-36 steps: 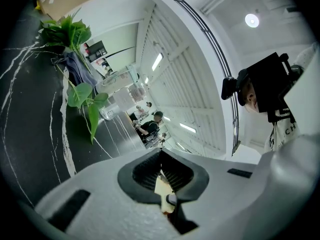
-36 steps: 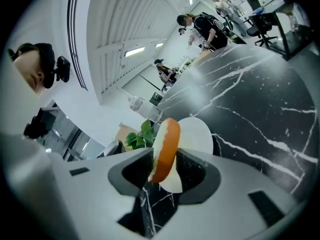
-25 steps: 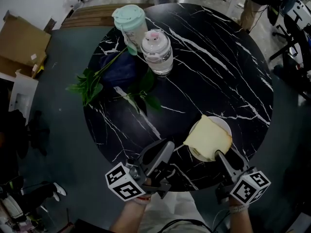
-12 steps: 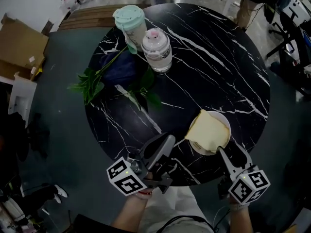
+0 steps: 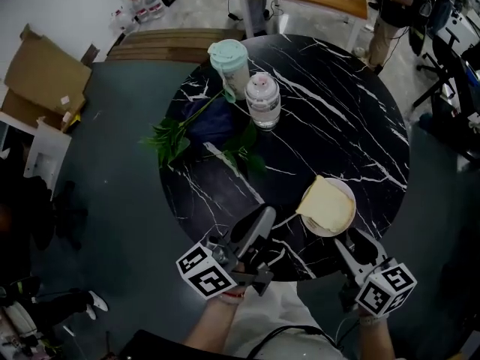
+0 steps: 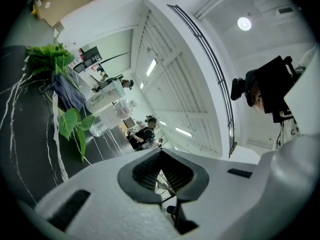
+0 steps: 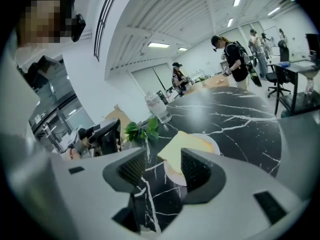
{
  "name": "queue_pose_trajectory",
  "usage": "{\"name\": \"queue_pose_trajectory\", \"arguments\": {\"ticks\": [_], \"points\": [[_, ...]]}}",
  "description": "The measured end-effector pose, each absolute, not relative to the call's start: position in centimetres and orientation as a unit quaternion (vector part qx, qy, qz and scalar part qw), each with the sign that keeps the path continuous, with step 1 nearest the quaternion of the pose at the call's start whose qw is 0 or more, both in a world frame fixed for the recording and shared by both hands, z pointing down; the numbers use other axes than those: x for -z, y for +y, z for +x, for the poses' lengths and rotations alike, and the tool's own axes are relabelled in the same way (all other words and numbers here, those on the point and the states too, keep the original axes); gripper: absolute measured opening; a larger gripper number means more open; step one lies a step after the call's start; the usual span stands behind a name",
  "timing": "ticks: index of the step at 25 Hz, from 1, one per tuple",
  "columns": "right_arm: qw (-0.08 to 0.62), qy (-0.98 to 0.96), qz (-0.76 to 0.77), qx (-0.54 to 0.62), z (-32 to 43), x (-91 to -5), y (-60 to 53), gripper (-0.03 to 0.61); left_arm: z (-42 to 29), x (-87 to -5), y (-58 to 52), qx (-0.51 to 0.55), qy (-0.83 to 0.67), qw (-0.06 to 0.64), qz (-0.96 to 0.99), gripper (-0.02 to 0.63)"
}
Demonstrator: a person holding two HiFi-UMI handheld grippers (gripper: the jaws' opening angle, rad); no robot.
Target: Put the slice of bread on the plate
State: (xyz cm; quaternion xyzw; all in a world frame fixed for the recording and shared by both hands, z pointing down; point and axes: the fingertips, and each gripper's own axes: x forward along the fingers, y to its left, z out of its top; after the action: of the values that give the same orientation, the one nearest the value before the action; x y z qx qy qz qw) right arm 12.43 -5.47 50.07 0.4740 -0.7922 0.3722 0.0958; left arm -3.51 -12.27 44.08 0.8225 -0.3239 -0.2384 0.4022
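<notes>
Bread (image 5: 327, 205), one slice, lies on the one white plate (image 5: 349, 193), overhanging its left rim. On the black worktop (image 5: 337, 126) well beyond the plate stand two lidded cups, a mint cup (image 5: 228, 62) and a clear cup (image 5: 262, 100), with one blue cloth (image 5: 212, 118) and one leafy sprig (image 5: 176, 135). Nothing blocks the plate. The right claw (image 5: 351, 235) hangs just on the near side of the plate, clear of the slice. Its jaws have just been opening and are released, with nothing between them. The left claw (image 5: 267, 215), left of the plate, is clenched and empty.
</notes>
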Motion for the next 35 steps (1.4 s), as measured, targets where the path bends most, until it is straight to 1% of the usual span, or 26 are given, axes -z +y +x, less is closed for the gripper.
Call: {"name": "queue_pose_trajectory", "arguments": {"ticks": [3, 10, 14, 18, 22, 27, 35], "points": [[0.104, -0.808, 0.456, -0.357, 11.3, -48.6, -5.0, 0.207, -4.1, -42.4, -12.0, 0.241, -0.327, 0.395, 0.824, 0.009], [0.095, -0.839, 0.429, -0.321, 9.1, -44.0, -4.2, 0.2, -4.3, -39.1, -10.3, 0.234, -0.318, 0.39, 0.832, 0.009], [0.09, -0.854, 0.42, -0.293, 8.5, -41.4, -4.2, 0.148, -4.1, -36.9, -9.6, 0.238, -0.312, 0.381, 0.838, 0.009], [0.068, -0.865, 0.411, -0.278, 8.2, -38.7, -3.7, 0.101, -3.8, -35.4, -9.0, 0.239, -0.303, 0.372, 0.844, 0.009], [0.059, -0.871, 0.408, -0.267, 8.1, -37.4, -3.1, 0.066, -3.5, -34.2, -8.7, 0.243, -0.296, 0.367, 0.847, 0.009], [0.046, -0.874, 0.397, -0.276, 7.8, -36.9, -2.3, 0.041, -2.8, -33.4, -8.2, 0.24, -0.285, 0.363, 0.854, 0.009], [0.06, -0.893, 0.356, -0.269, 6.3, -36.8, -0.9, 0.014, -1.3, -33.5, -7.3, 0.225, -0.282, 0.36, 0.86, 0.009]]}}
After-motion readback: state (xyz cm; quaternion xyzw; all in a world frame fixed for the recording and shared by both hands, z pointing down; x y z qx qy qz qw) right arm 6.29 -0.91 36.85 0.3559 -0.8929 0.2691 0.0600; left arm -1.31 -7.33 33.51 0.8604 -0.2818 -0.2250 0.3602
